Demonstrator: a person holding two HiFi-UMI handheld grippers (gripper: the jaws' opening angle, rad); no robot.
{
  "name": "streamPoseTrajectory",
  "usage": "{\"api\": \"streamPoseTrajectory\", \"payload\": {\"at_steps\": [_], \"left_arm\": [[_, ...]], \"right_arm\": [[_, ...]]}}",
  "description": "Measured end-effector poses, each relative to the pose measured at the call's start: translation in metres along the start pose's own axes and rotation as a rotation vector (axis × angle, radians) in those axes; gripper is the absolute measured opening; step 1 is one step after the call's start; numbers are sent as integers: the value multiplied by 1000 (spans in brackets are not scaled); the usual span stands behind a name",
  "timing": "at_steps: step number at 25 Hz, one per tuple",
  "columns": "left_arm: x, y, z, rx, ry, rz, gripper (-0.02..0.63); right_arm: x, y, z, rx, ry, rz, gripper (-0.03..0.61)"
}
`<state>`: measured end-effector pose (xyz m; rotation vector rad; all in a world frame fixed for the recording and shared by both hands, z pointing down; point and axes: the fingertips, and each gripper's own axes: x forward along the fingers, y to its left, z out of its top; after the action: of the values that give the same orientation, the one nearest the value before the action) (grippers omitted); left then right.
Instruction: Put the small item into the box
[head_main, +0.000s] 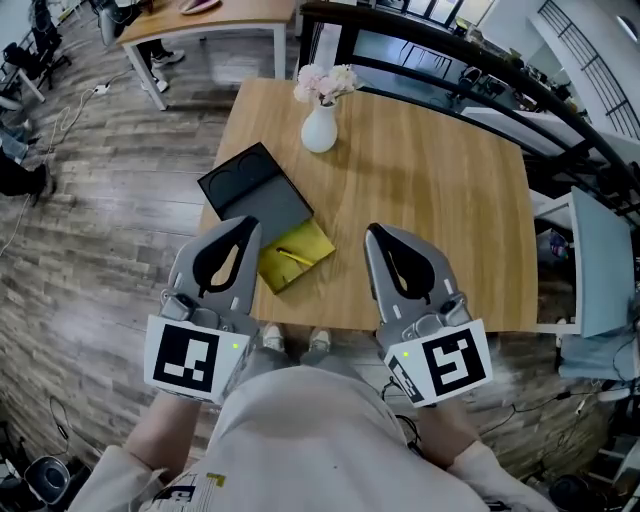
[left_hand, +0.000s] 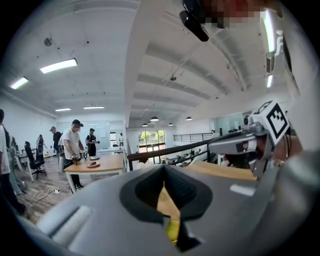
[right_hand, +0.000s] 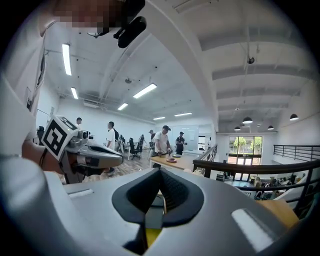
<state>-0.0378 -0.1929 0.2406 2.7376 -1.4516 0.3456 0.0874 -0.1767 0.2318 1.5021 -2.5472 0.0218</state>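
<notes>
- Small item (head_main: 291, 254): showing only as a thin pale streak on the yellow surface; too small to make out its shape or kind
- Yellow box (head_main: 300, 258): lying open-faced on the wooden table (head_main: 440, 220), near the front edge and towards the left; its left corner is hiding under the left gripper
- Dark grey lid (head_main: 250, 188): lying flat, touching the box's far-left side, and bearing two faint round hollows; its near corner is being covered by the left gripper
- Left gripper (head_main: 248, 228): hovering over the front-left corner of the table, fingers closed tip to tip and gripping nothing; in its own view (left_hand: 164, 169) only a sliver of wood and yellow is showing through the slot below the tips
- Right gripper (head_main: 373, 233): hovering over the front edge just right of the box and apart from it, fingers likewise pressed together and empty (right_hand: 160, 171)
- Vase (head_main: 319, 130): standing upright near the far edge, holding pale flowers (head_main: 325, 82), well apart from the box
- Open room: the right half of the tabletop is lying bare; a dark railing (head_main: 470, 55) is running just beyond the far edge
- Person's shoes (head_main: 292, 342): peeking out below the front edge; the legs are cut off by the body
</notes>
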Motion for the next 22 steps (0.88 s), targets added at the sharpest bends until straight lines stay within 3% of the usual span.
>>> {"api": "streamPoseTrajectory", "payload": {"at_steps": [7, 22], "left_arm": [[1, -9, -6, -7, 7, -8, 2], [3, -13, -27, 4, 43, -2, 2]], "right_arm": [[-9, 1, 5, 82, -24, 24, -2], [-18, 2, -31, 104, 31, 3, -2]]}}
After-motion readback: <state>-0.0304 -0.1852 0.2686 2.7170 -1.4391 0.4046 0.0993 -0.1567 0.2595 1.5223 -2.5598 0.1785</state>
